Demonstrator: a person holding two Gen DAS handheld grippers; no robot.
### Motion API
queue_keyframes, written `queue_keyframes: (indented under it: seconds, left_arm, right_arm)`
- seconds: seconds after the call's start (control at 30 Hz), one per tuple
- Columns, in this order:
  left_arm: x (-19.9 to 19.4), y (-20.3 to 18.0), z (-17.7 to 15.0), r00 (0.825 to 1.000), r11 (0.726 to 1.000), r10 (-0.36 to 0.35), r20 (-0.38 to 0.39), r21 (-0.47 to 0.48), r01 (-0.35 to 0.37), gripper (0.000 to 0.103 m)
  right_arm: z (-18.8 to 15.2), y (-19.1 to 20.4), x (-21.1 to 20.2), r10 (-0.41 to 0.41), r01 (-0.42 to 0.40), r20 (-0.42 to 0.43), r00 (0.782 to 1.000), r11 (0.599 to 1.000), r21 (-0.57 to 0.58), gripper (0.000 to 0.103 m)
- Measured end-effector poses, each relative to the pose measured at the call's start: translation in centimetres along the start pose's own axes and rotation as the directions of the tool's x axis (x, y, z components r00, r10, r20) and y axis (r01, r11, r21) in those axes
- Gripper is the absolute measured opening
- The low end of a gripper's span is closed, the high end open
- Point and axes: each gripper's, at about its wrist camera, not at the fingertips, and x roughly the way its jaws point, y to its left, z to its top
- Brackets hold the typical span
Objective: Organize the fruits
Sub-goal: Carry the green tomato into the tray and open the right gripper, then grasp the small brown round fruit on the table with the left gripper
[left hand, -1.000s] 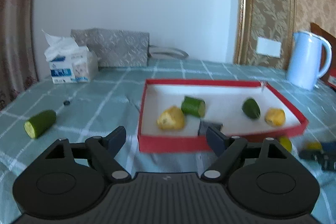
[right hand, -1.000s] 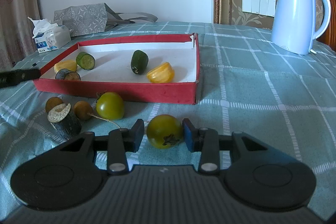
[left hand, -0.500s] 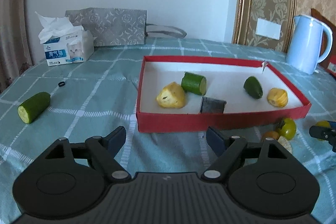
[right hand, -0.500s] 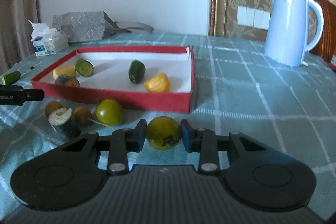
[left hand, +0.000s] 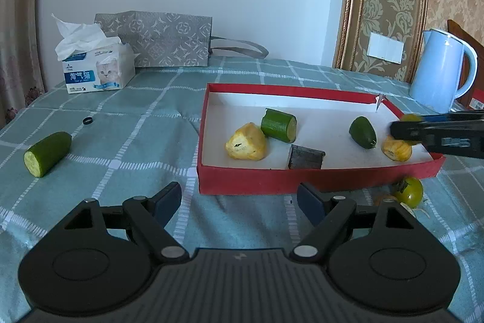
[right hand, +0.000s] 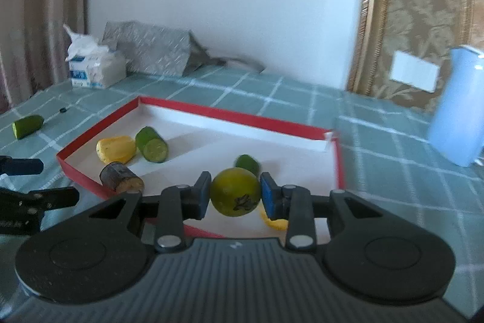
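The right gripper has lifted the green tomato off the bench, fingers clamped on it, now above the red box; release comes next. Left gripper waits wide open, empty

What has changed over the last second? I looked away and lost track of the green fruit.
The right tool closed on the green fruit, lifted it off the tablecloth and carried it over the red tray. The left tool stayed open and empty; the pieces in the tray and the cucumber piece outside did not move.
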Motion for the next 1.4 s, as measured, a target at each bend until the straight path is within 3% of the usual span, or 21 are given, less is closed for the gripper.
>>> queue_keyframes:
  seconds: [0.3, 0.4, 0.57, 0.6, 0.67, 0.73, 0.87, 0.97, 1.13, 1.4]
  left_arm:
    - [0.3, 0.3, 0.2, 0.999, 0.999, -0.031, -0.018, -0.026, 0.031, 0.084]
    - [0.3, 0.2, 0.2, 0.999, 0.999, -0.033, -0.020, -0.025, 0.033, 0.084]
    - [0.3, 0.1, 0.1, 0.999, 0.999, -0.030, -0.024, -0.021, 0.029, 0.084]
    - [0.3, 0.0, 0.1, 0.999, 0.999, -0.028, -0.023, -0.020, 0.028, 0.084]
    - [0.1, 0.0, 0.1, 0.999, 0.999, -0.035, -0.015, -0.019, 0.034, 0.084]
    - [-0.1, 0.0, 0.1, 0.999, 0.999, -0.049, -0.006, -0.016, 0.049, 0.084]
    - [-0.2, -0.5, 0.0, 0.999, 0.999, -0.046, 0.003, 0.010, 0.046, 0.084]
    - [-0.3, -0.8, -0.1, 0.998, 0.998, -0.059, 0.004, 0.024, 0.059, 0.084]
    - [-1.0, -1.6, -0.2, 0.995, 0.995, -0.090, 0.040, 0.057, 0.088, 0.084]
    - [-0.4, -2.8, -0.2, 0.993, 0.991, -0.116, 0.019, 0.076, 0.114, 0.086]
  right_arm:
    - [0.3, 2.2, 3.8, 0.047, -0.048, -0.042, 0.998, 0.999, -0.024, 0.032]
    - [0.1, 2.5, 3.8, 0.024, -0.025, -0.023, 0.999, 0.999, -0.029, 0.044]
    - [0.0, 2.1, 2.3, -0.003, 0.003, 0.018, 1.000, 1.000, -0.028, 0.046]
    - [-0.2, 1.7, 1.7, -0.004, 0.004, 0.024, 1.000, 1.000, -0.016, 0.049]
    - [-1.0, 0.8, 0.3, -0.028, 0.027, 0.053, 0.998, 1.000, 0.012, 0.069]
    - [-1.9, -0.3, -1.3, -0.059, 0.056, 0.077, 0.995, 0.998, 0.043, 0.082]
    - [-4.1, -3.0, -4.0, -0.116, 0.101, 0.112, 0.987, 0.986, 0.131, 0.087]
    - [-5.9, -5.0, -5.0, -0.191, 0.167, 0.094, 0.977, 0.962, 0.218, 0.100]
    - [-7.1, -7.8, -5.1, -0.228, 0.203, 0.030, 0.973, 0.913, 0.353, 0.103]
    - [-7.4, -5.8, -3.9, -0.248, 0.250, -0.039, 0.968, 0.943, 0.221, 0.103]
